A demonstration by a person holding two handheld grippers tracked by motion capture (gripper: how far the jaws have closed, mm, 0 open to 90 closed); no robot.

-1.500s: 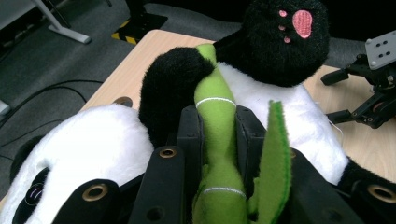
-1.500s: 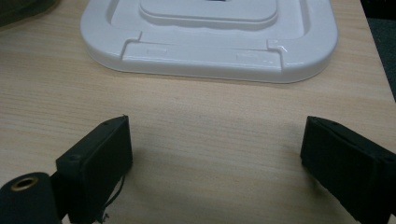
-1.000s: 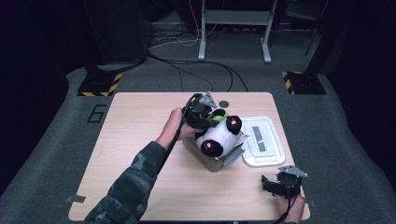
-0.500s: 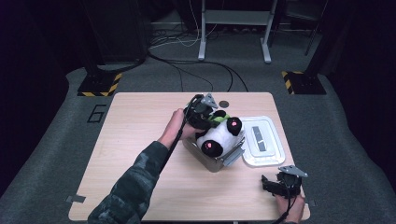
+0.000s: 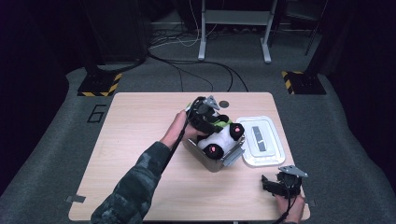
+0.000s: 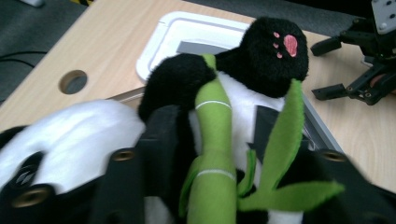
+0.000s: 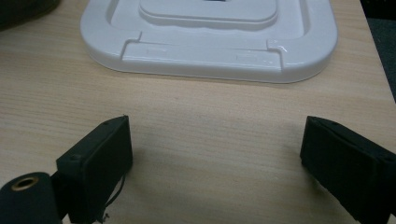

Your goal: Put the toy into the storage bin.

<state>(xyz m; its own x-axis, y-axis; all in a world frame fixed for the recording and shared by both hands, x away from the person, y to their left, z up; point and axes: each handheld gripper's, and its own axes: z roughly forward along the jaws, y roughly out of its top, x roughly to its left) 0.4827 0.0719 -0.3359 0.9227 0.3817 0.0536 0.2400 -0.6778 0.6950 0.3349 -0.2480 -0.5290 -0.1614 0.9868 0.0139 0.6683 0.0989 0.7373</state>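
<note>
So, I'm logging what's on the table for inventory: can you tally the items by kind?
Plush panda with green bamboo: 1
Metal container: 1
White lid: 1
Hand-held grippers, left gripper and right gripper: 2
Total: 5

black-and-white panda (image 5: 218, 140) with pink paw marks on black feet, hugging a green bamboo stalk (image 6: 212, 154) ringed with thin white lines, between black jaws of the left gripper (image 5: 205, 116). grey metal box (image 5: 219, 161) under it. white lid (image 5: 261, 140) with a grey strip, ahead of the black right gripper (image 5: 280, 184). pale wood-grain table (image 5: 135, 121). camouflage-green sleeve (image 5: 135, 186).
</note>
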